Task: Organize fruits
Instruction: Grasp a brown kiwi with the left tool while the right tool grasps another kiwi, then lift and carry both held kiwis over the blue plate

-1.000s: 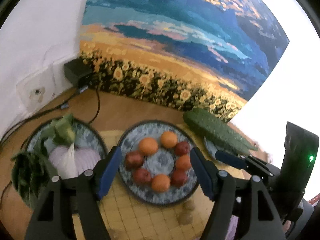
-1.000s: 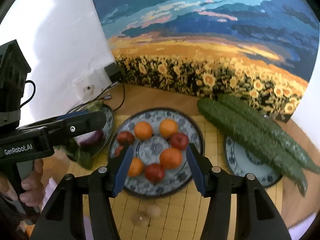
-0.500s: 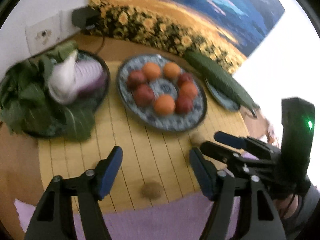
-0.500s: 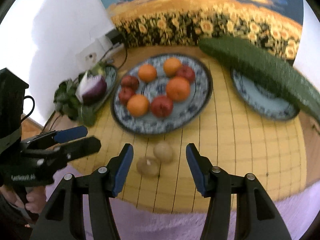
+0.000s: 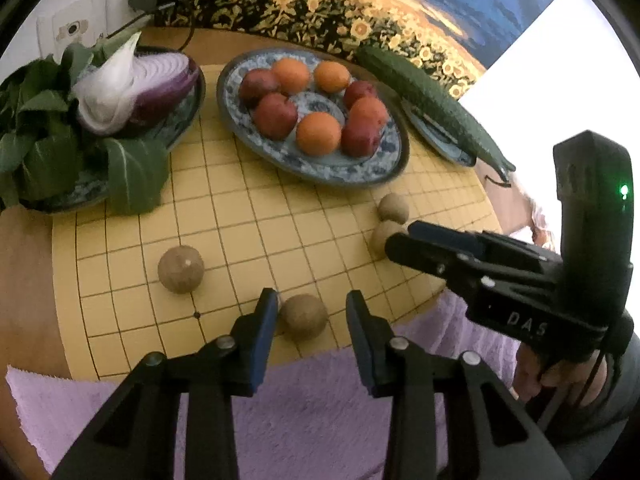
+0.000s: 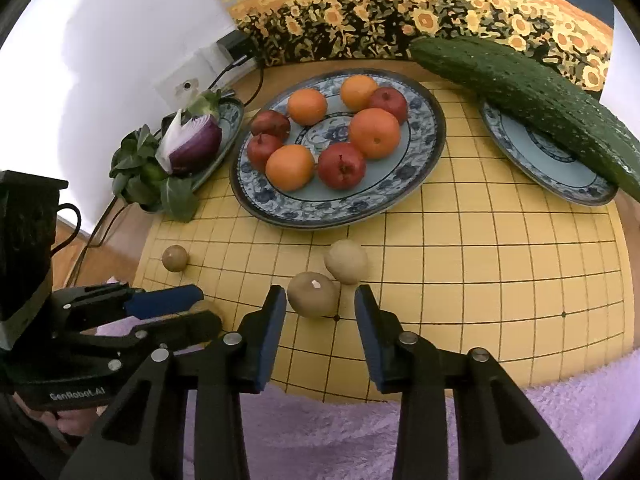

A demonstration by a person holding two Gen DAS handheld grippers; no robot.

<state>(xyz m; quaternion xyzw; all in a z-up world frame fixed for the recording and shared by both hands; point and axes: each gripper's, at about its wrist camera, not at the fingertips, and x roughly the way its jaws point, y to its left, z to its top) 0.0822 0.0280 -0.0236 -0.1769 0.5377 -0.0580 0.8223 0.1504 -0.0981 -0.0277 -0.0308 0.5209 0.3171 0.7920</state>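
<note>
Several small brown round fruits lie on a yellow grid board [image 5: 248, 216]. My left gripper [image 5: 311, 312] is open, its jaws either side of one brown fruit [image 5: 303, 316] near the board's front edge. Another brown fruit [image 5: 181, 269] lies to its left. My right gripper [image 6: 320, 306] is open around a brown fruit [image 6: 313, 294], with a second one [image 6: 346, 261] just behind it. A blue patterned plate [image 6: 424, 136] in the middle holds oranges [image 6: 374, 133] and red apples [image 6: 341, 165]; the plate also shows in the left wrist view [image 5: 320, 170].
A plate with half a purple onion [image 5: 160, 84] and leafy greens [image 5: 44, 148] stands at the left. A cucumber [image 6: 528, 92] lies across a small plate [image 6: 532, 160] at the right. A purple towel [image 6: 560, 408] covers the front. A sunflower painting [image 6: 400, 8] leans behind.
Both grippers have pulled back from the fruit plate and dropped low toward the board's front edge. Each now has its open jaws around a brown fruit.
</note>
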